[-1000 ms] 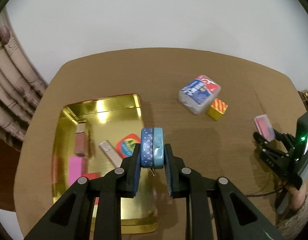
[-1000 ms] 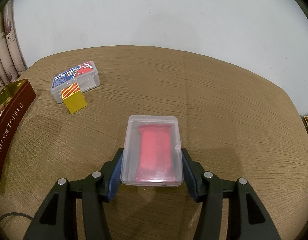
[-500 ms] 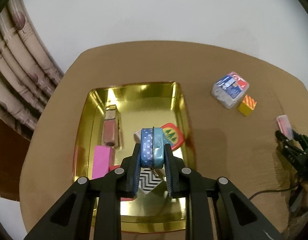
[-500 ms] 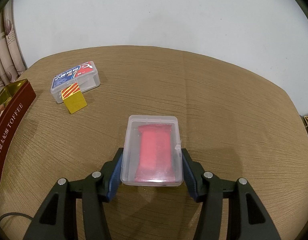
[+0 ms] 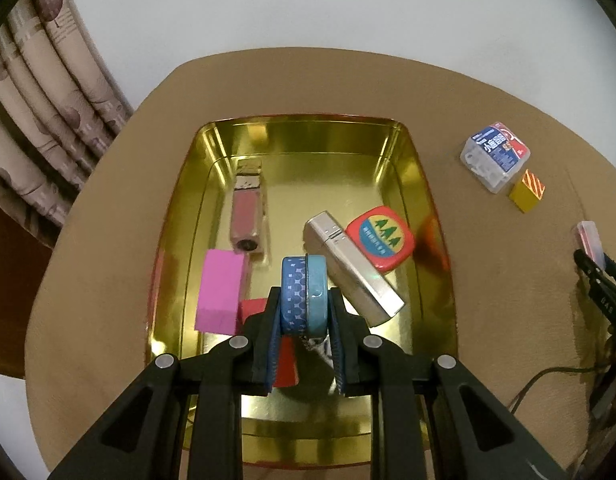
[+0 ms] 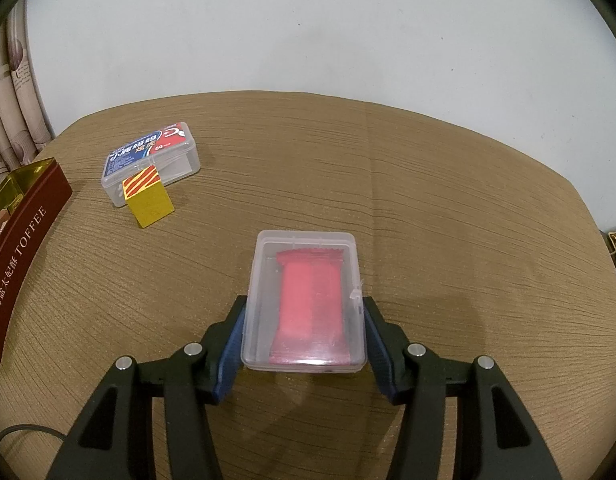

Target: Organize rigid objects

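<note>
Left claw [image 5: 305, 322] clamped on the round blue tin [image 5: 303, 296], held on edge, pads on its two flat faces. I'm hanging it over the gold tray [image 5: 308, 136], near-centre of it.

Tray contents from my left cam: pink block [image 5: 219, 292] at the near left, red block [image 5: 253, 308] just beside it and partly hidden behind the claw. Brown rectangular tube [image 5: 247, 210] lies along the left side, near the left wall. Silver case [image 5: 354, 270] runs diagonally right of centre, its far end touching the red rounded-square tin [image 5: 380, 238], which sits close to the right wall. A black-and-white patterned piece shows under the tin; can't tell what it is.

Open floor in the tray: the whole far strip behind the tube and silver case, plus the near strip by the near rim. The middle is tight: tin sits between the blocks and the silver case.

Right claw [image 6: 303, 340] gripping the clear plastic box [image 6: 305, 300] by its long sides; red packet inside. Box is over bare surface [image 6: 468, 200], well right of the tray.

Right cam: lots of clear surface far and right, out to the curved edge. To the left, the labelled clear box [image 6: 151, 160] with the yellow cube [image 6: 147, 198] touching its near side. Tray's dark red outer wall [image 6: 23, 240] is at the far left edge of the view, apart from the cube. A cable [image 6: 27, 430] trails at the near left corner.
</note>
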